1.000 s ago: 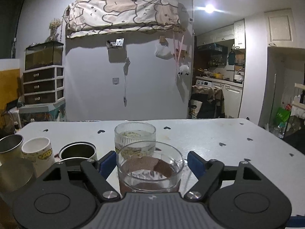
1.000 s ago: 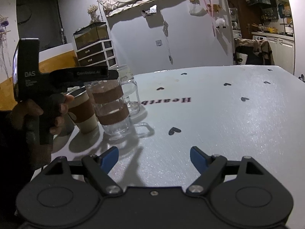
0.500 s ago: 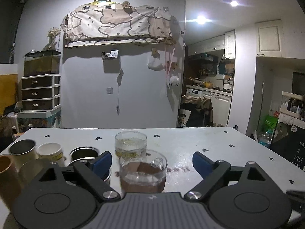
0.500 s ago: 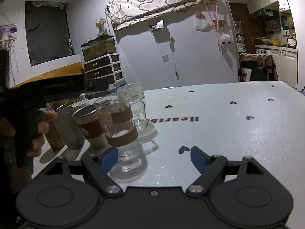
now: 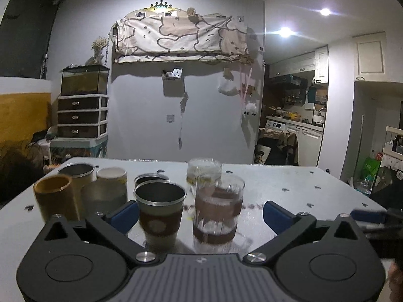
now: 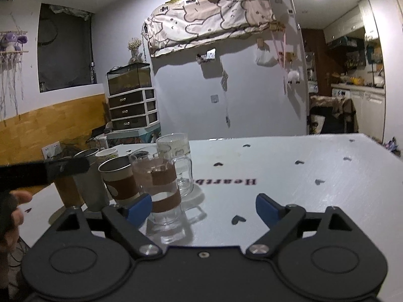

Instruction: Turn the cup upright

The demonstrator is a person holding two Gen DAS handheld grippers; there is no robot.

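A clear glass mug with two brown bands [image 5: 217, 214] stands upright on the white table [image 5: 302, 188], rim up. It also shows in the right wrist view [image 6: 161, 186]. My left gripper [image 5: 200, 216] is open and empty, drawn back just short of the mug, its blue fingertips [image 5: 124, 215] wide apart. My right gripper [image 6: 204, 207] is open and empty, low over the table, to the right of the mug.
Several other cups stand in a group left of the mug: a steel cup with a brown sleeve [image 5: 160, 216], a ribbed glass mug [image 5: 204, 173] behind, a tan cup [image 5: 54, 198], a steel tumbler [image 5: 75, 172]. The left gripper's body [image 6: 45, 171] shows at left.
My left gripper has pulled back from the glass mug, which now stands free on the table. The right gripper has drawn back and tilted up a little.
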